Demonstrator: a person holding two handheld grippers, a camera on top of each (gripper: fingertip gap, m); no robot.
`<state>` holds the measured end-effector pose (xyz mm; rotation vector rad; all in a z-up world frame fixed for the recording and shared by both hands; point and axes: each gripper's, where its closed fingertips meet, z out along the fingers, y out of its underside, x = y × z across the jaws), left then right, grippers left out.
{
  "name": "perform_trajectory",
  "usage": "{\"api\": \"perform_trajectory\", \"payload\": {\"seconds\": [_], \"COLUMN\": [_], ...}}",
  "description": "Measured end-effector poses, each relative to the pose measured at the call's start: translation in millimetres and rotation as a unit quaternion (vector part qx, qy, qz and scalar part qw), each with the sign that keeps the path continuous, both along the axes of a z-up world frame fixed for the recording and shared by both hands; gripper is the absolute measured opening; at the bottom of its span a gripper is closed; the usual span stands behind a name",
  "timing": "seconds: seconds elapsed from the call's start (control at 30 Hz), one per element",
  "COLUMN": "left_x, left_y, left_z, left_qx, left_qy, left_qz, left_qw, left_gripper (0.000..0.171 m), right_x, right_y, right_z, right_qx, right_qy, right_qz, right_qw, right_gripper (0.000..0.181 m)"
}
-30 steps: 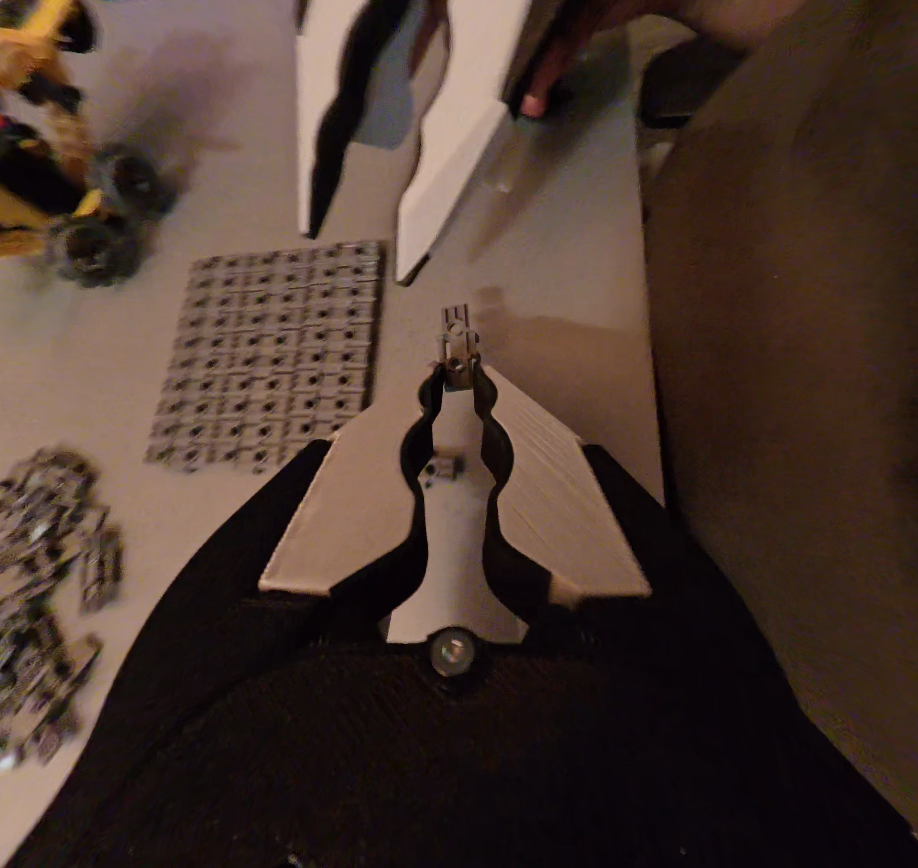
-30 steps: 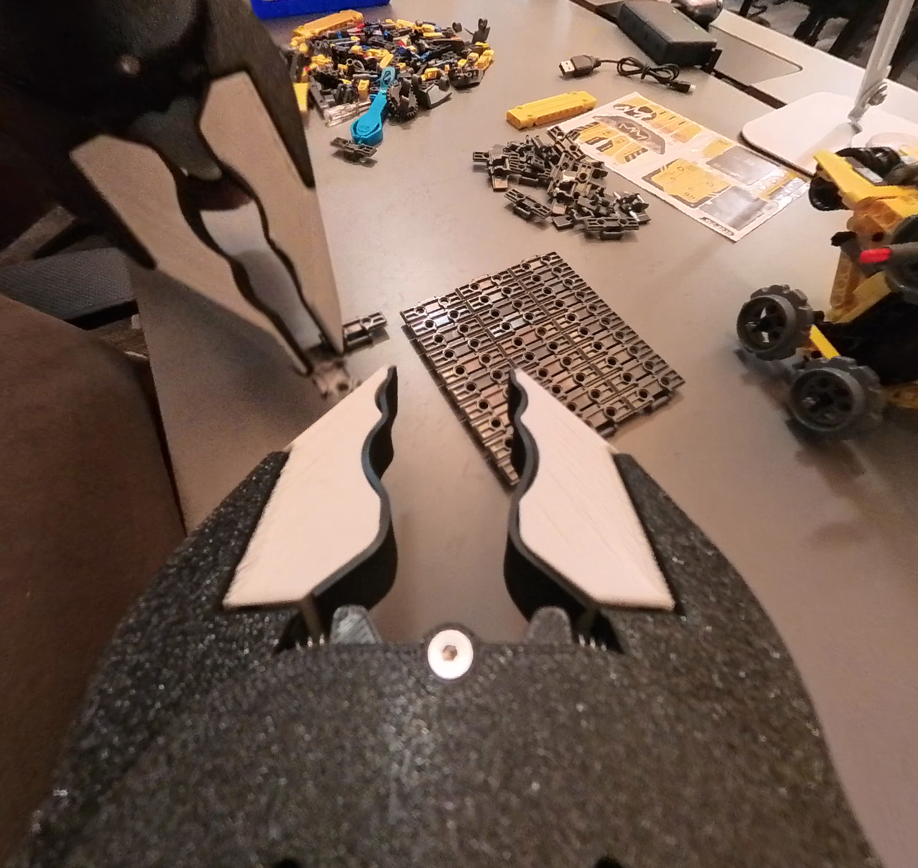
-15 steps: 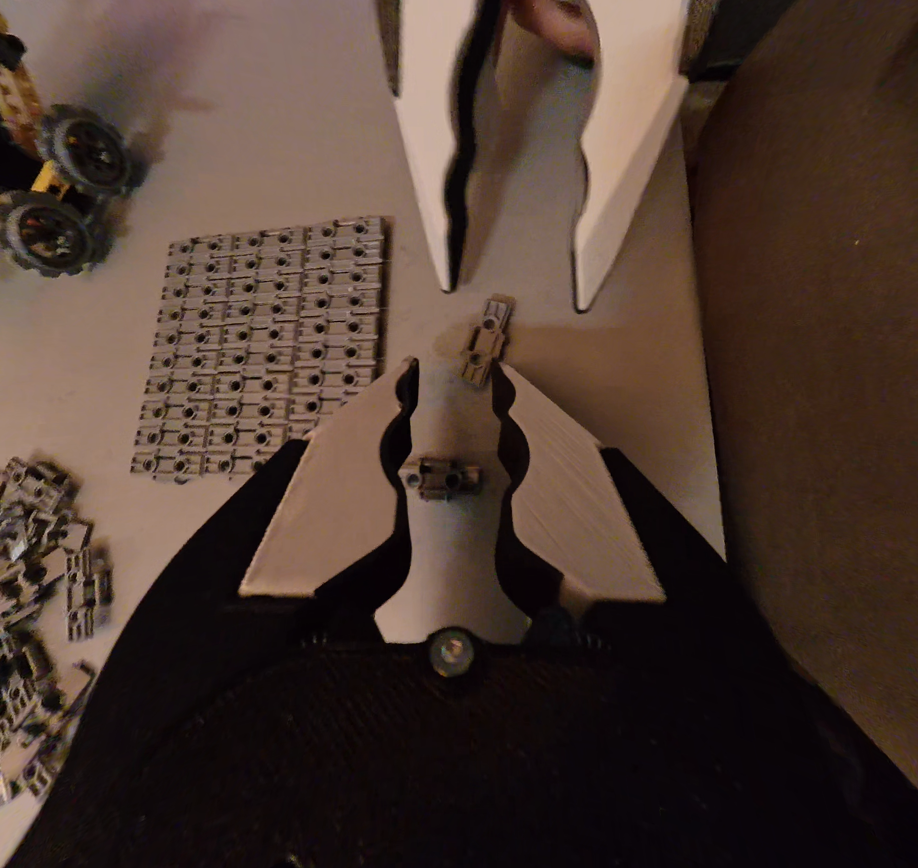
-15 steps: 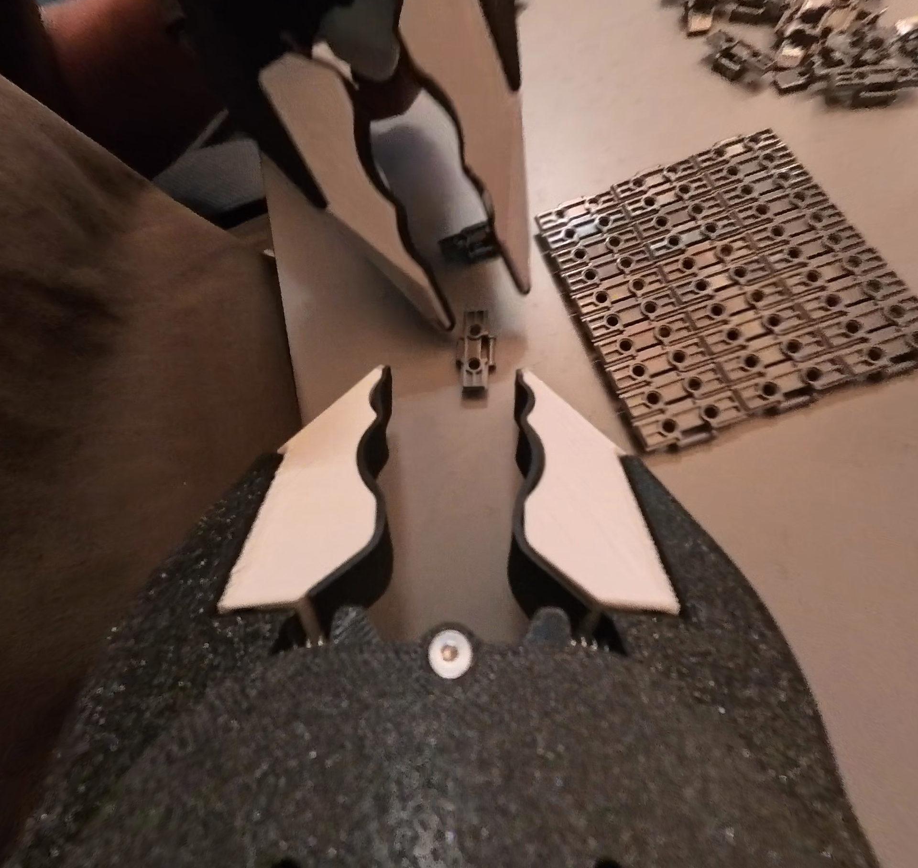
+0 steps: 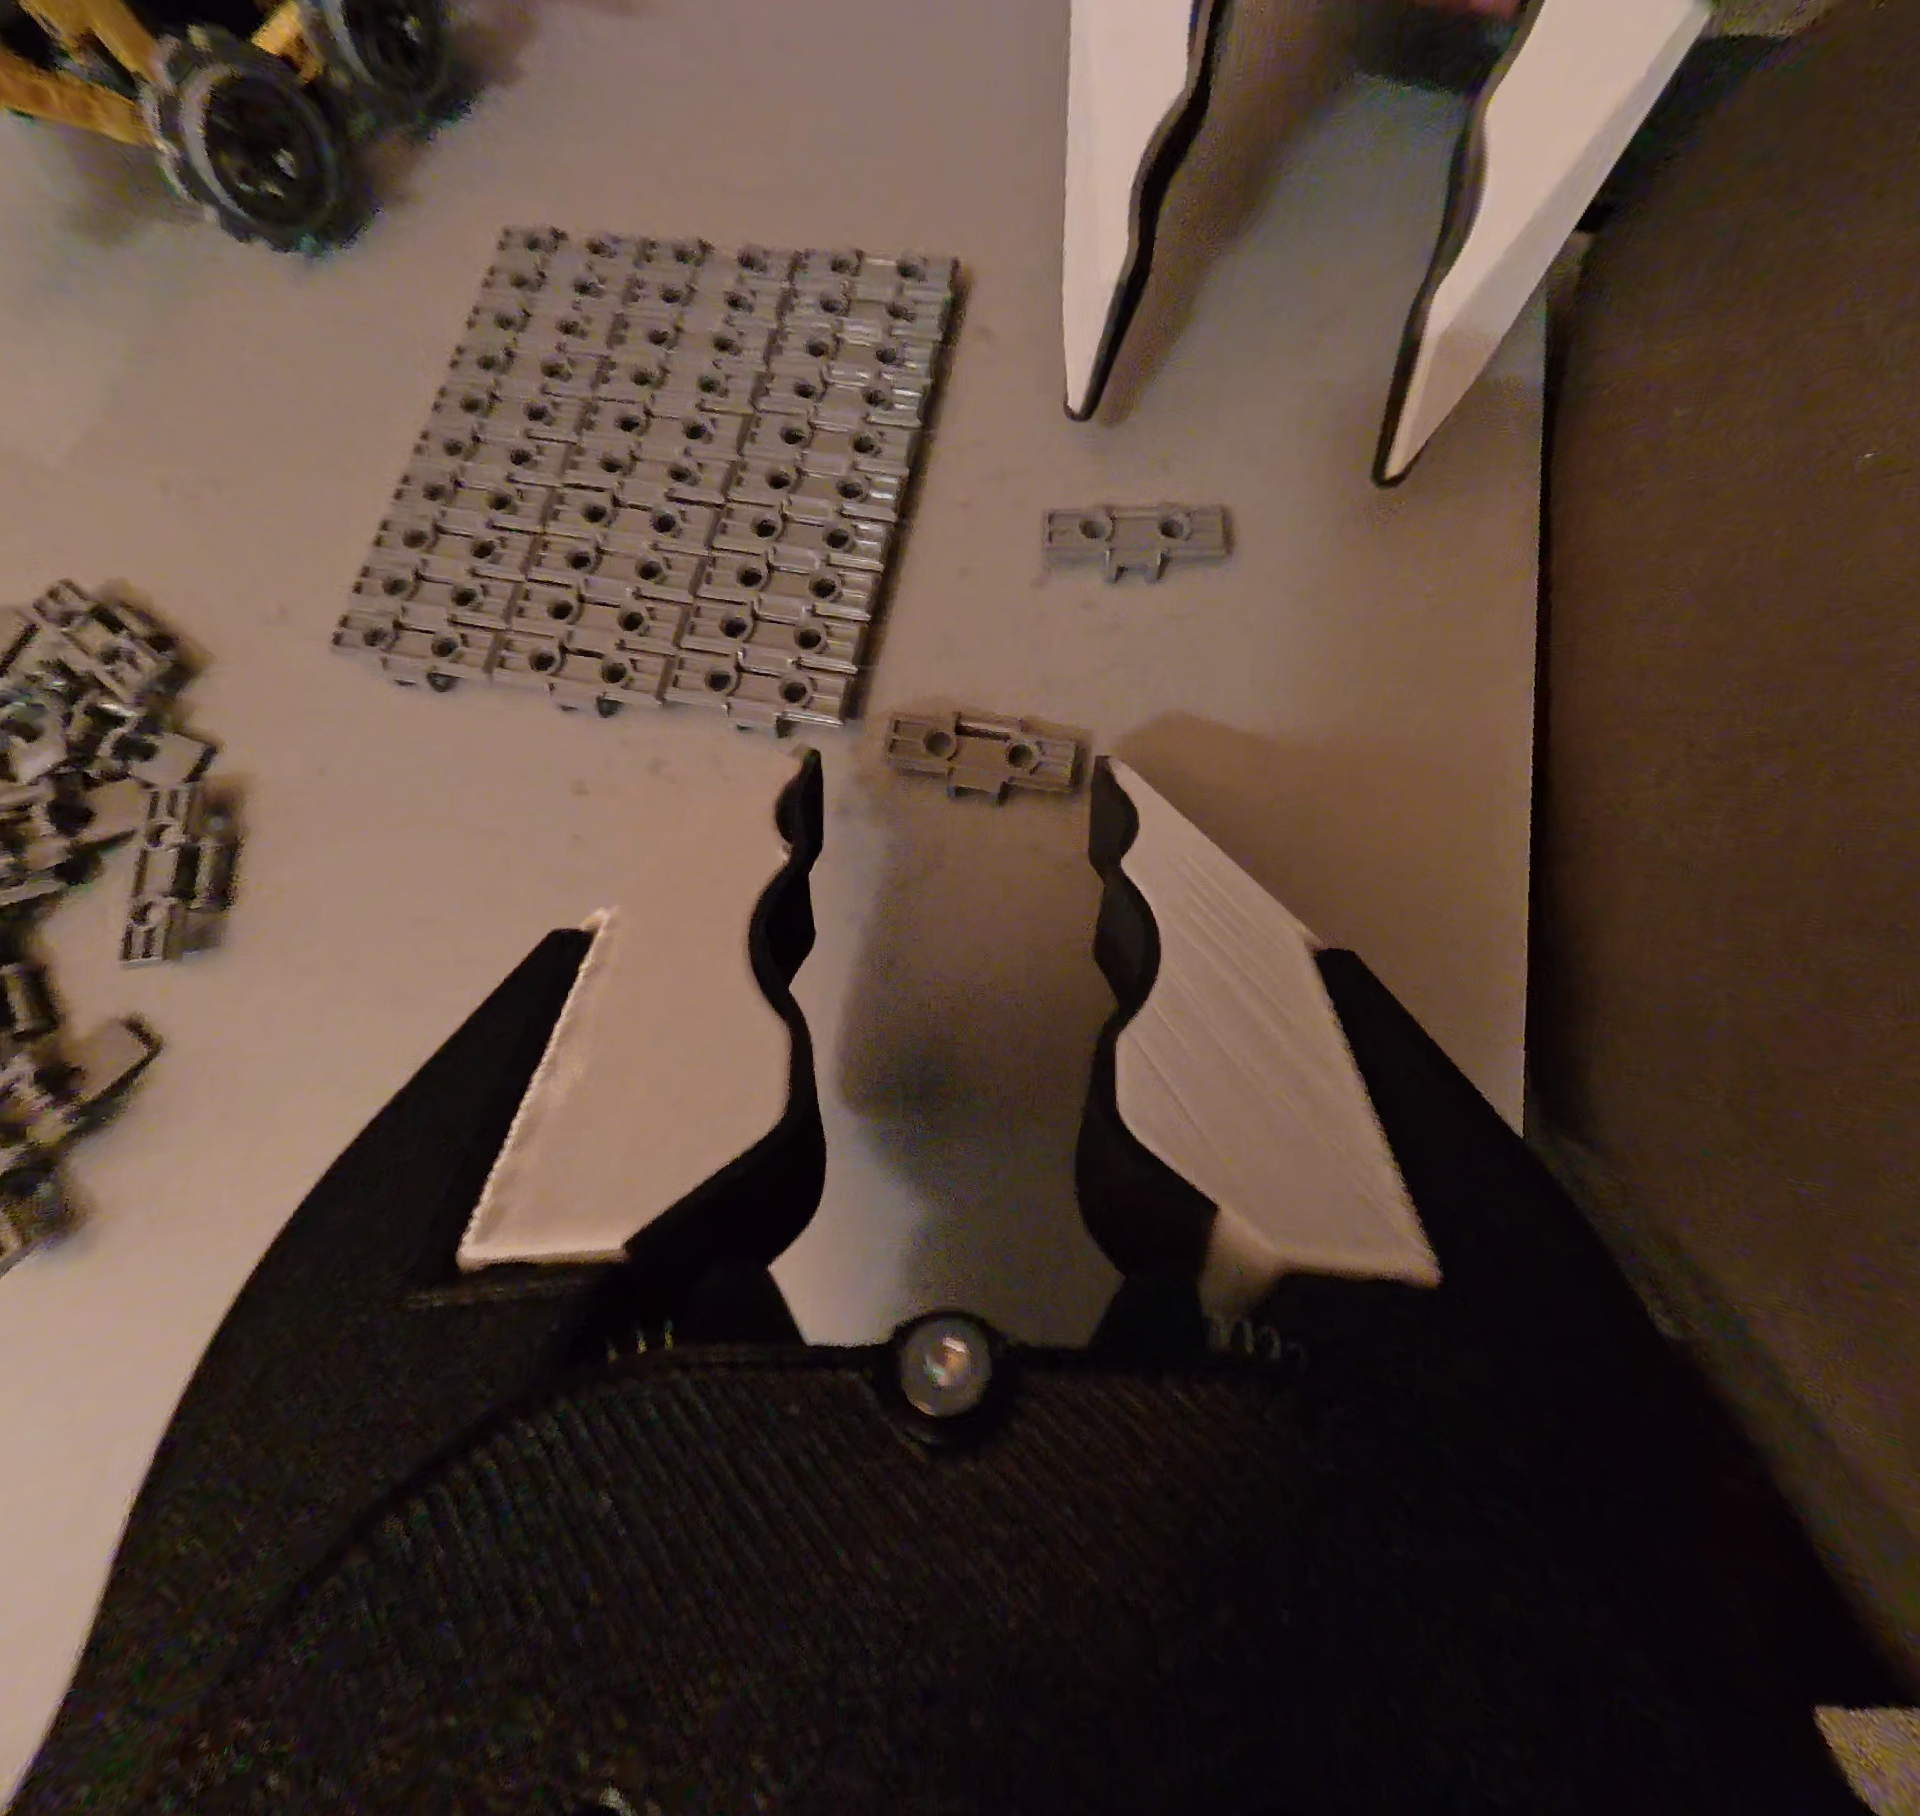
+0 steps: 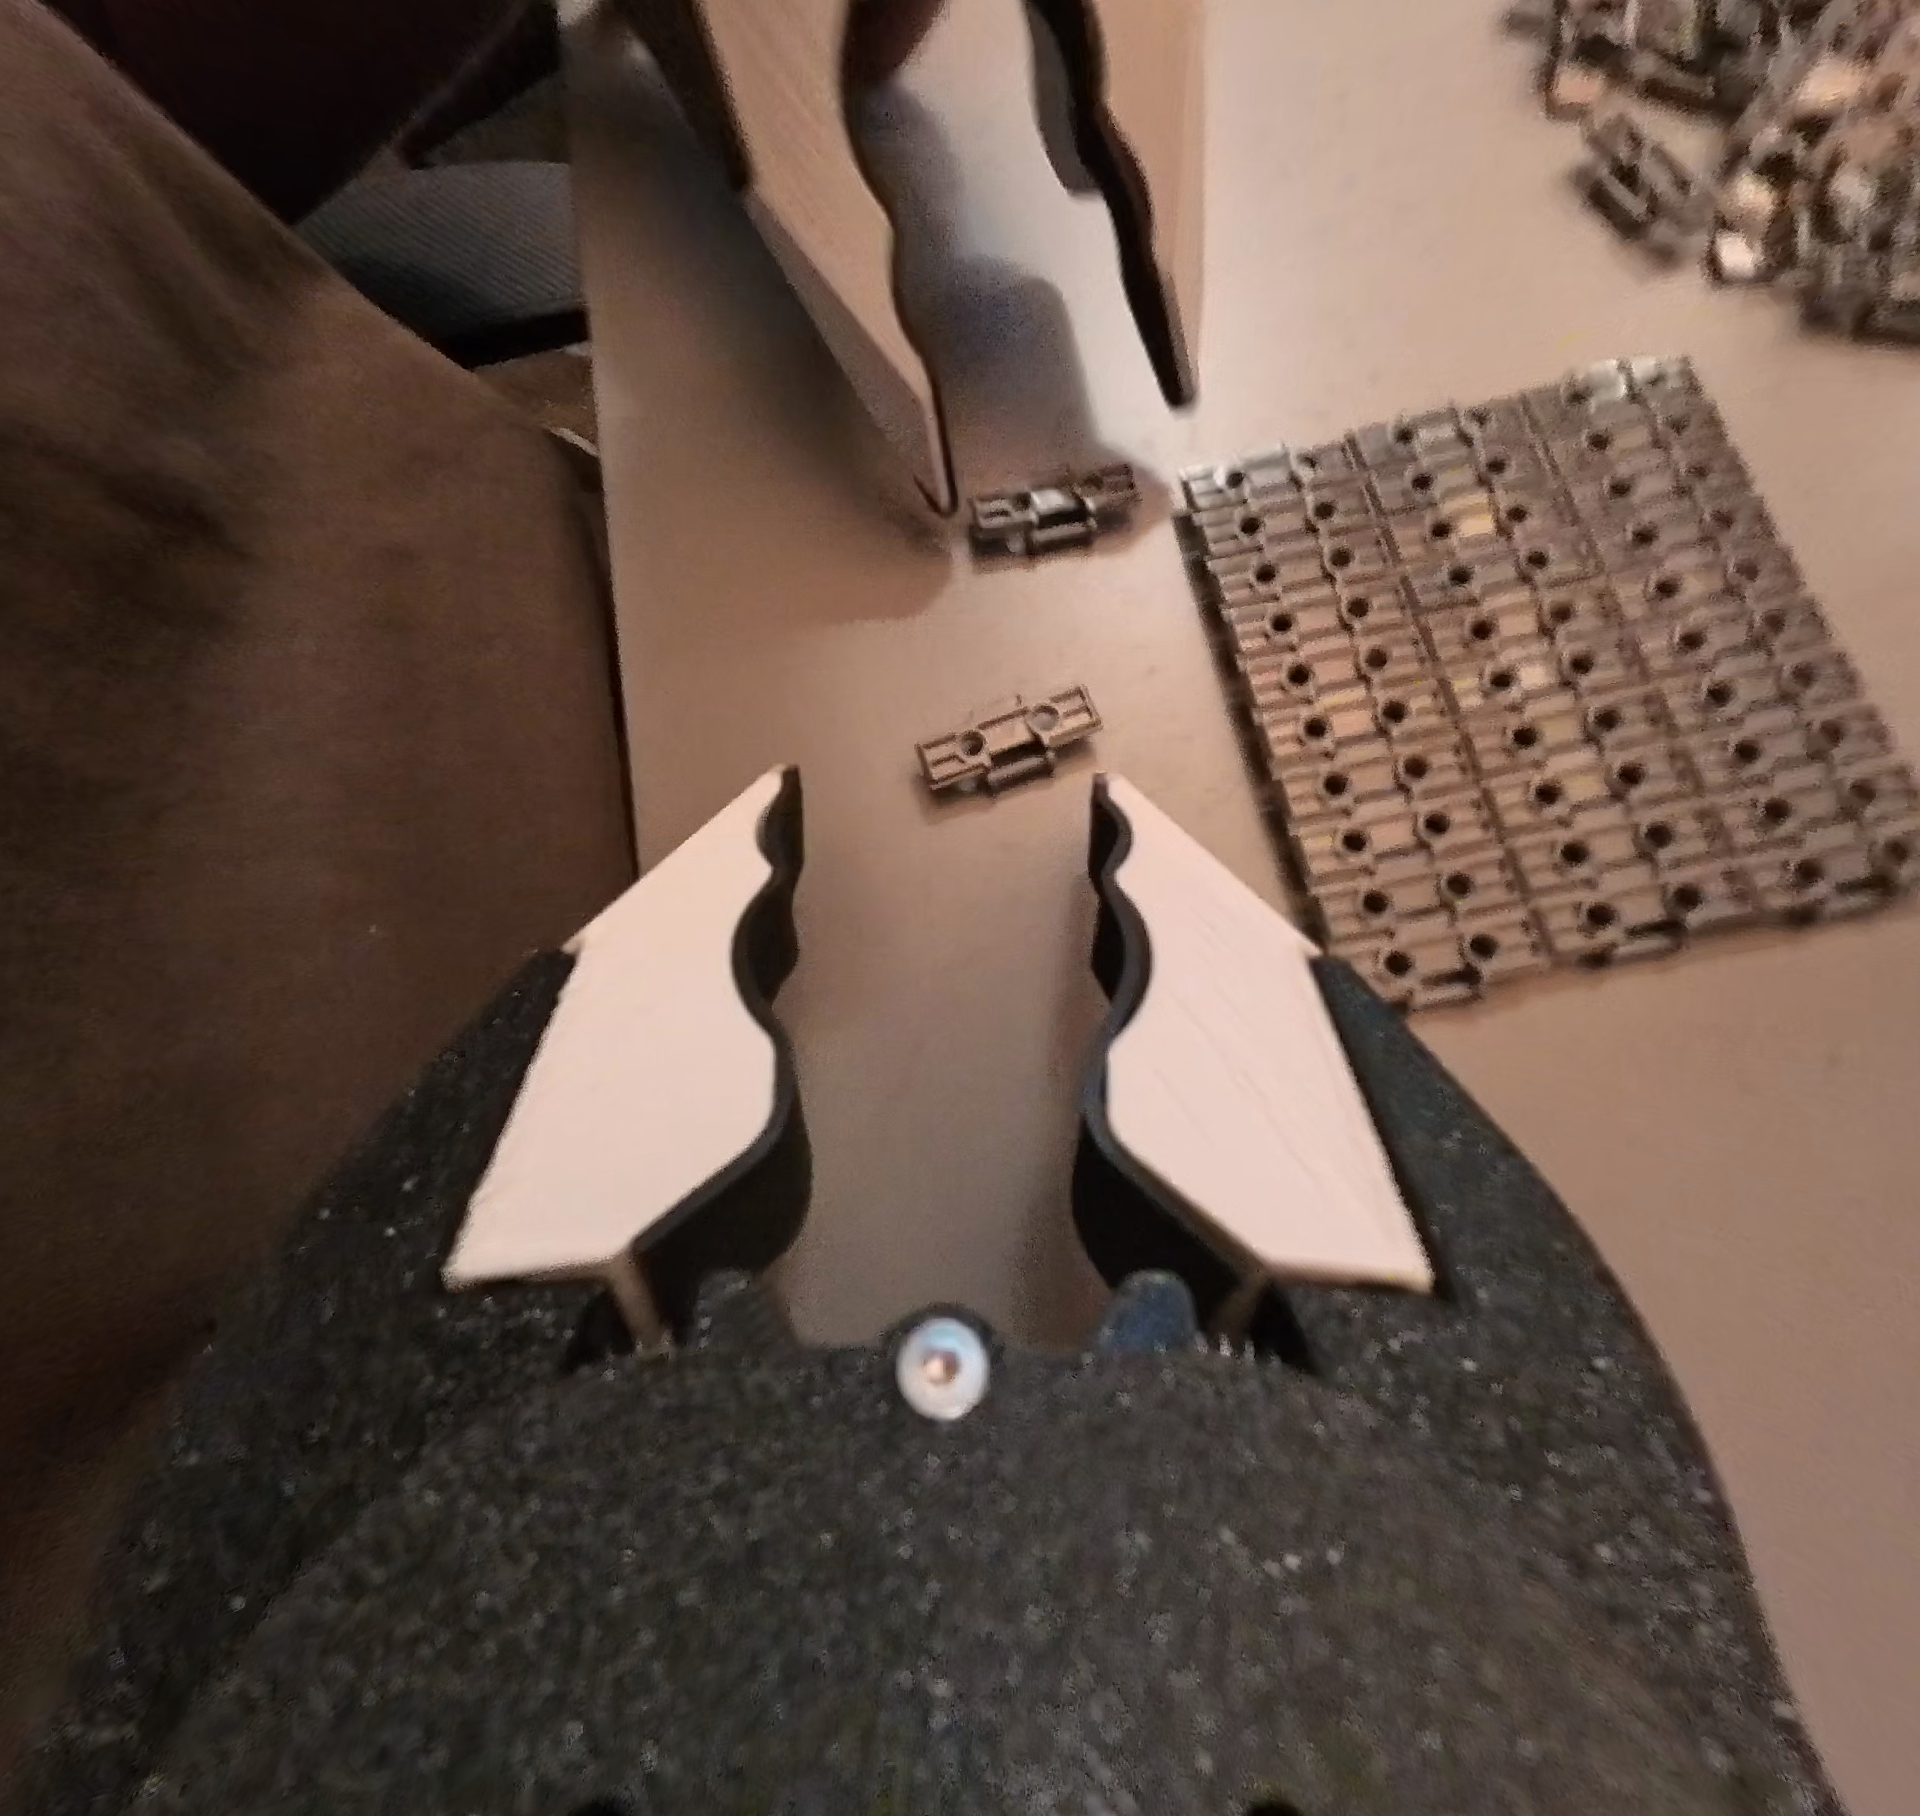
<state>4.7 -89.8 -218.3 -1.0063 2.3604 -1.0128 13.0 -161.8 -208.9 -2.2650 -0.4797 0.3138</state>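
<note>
Currently, left to right in the left wrist view: loose pile of grey links (image 5: 73, 727) at the far left, yellow wheeled model (image 5: 249, 93) top left, assembled grey link mat (image 5: 665, 478) flat on the bench (image 5: 727, 83). Left gripper (image 5: 951, 774) jaws wide, holding nothing. One single grey link (image 5: 987, 753) lies flat just past its fingertips, centred in the gap, not touched. Second single link (image 5: 1138, 538) lies farther on, right of the mat, just short of the right gripper (image 5: 1236, 441), which points down at it from the top right, jaws also spread and empty. Right wrist view, blurry: right gripper (image 6: 945, 790) has its nearest link (image 6: 1008, 750) just beyond the tips, the other link (image 6: 1051, 519) sits by the left gripper's tip, mat (image 6: 1538, 686) to the right.
</note>
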Motion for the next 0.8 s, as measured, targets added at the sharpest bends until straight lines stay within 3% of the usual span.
{"api": "perform_trajectory", "payload": {"seconds": [0.2, 0.4, 0.63, 0.8], "left_x": [1.9, -2.0, -1.6, 0.9], "left_y": [-8.0, -12.7, -13.4, -11.2], "left_z": [-6.2, -8.4, -8.3, -8.6], "left_qx": [0.004, -0.005, -0.008, -0.012], "left_qy": [0.009, 0.03, 0.031, 0.036], "left_qz": [-0.024, -0.042, -0.038, -0.029], "left_qw": [1.0, 0.999, 0.999, 0.999], "left_gripper": [0.055, 0.042, 0.04, 0.048], "right_x": [6.7, -1.0, -0.6, 0.9], "right_y": [11.0, 12.6, 18.0, 19.7], "right_z": [-2.8, -9.0, -15.8, -16.0], "right_qx": [0.029, 0.007, -0.02, -0.018], "right_qy": [-0.096, -0.077, -0.077, -0.078], "right_qz": [0.085, 0.176, 0.202, 0.196], "right_qw": [0.991, 0.981, 0.976, 0.977], "right_gripper": [0.056, 0.059, 0.05, 0.044]}}
